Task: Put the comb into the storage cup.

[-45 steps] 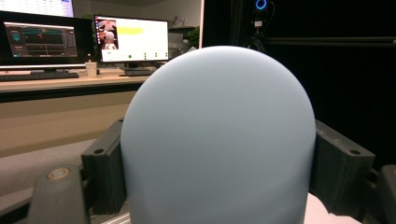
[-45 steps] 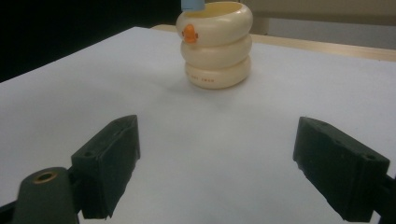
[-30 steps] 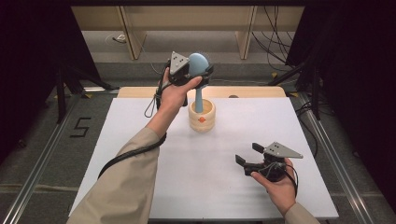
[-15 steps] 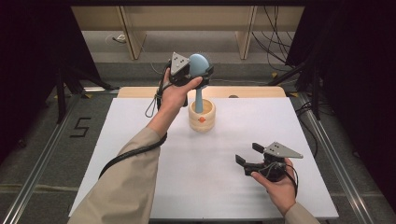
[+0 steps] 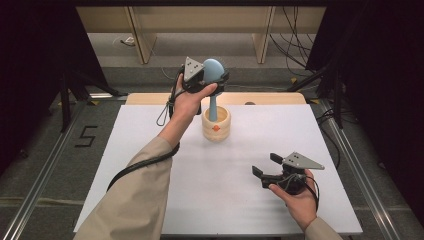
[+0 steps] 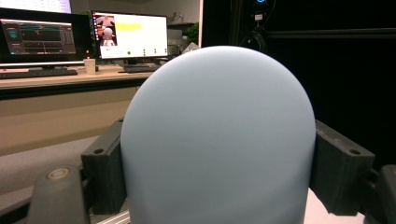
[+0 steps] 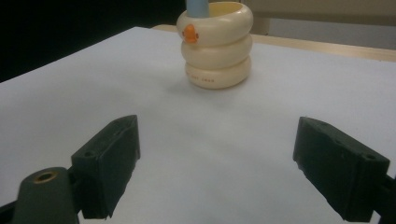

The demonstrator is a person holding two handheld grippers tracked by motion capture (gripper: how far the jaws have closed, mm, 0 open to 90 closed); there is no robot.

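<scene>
High view: the left tongs (image 5: 216,75) clamp the rounded head of a pale blue spoon (image 5: 214,97), whose handle runs straight down into the cream ringed cup (image 5: 216,125) standing at the far middle of the white desk (image 5: 150,150); the long axis is vertical, so any pull looks like it must go straight up to clear the rim. The right tongs (image 5: 264,165) rest low on the near right of the desk, well apart from the cup, jaws spread with nothing between them, pointing roughly toward the cup. The left hand is plainly the nearer one. Left gripper view: the blue spoon head (image 6: 217,140) sits squeezed between both black jaws, upright. Right gripper view: the jaws stand wide apart over bare desk, and the cup (image 7: 217,46) lies ahead and slightly left, with the blue handle (image 7: 197,7) rising from its mouth. Against the earlier high-view pictures nothing has visibly shifted: same grip, same spoon height, right hand parked in the same spot.
</scene>
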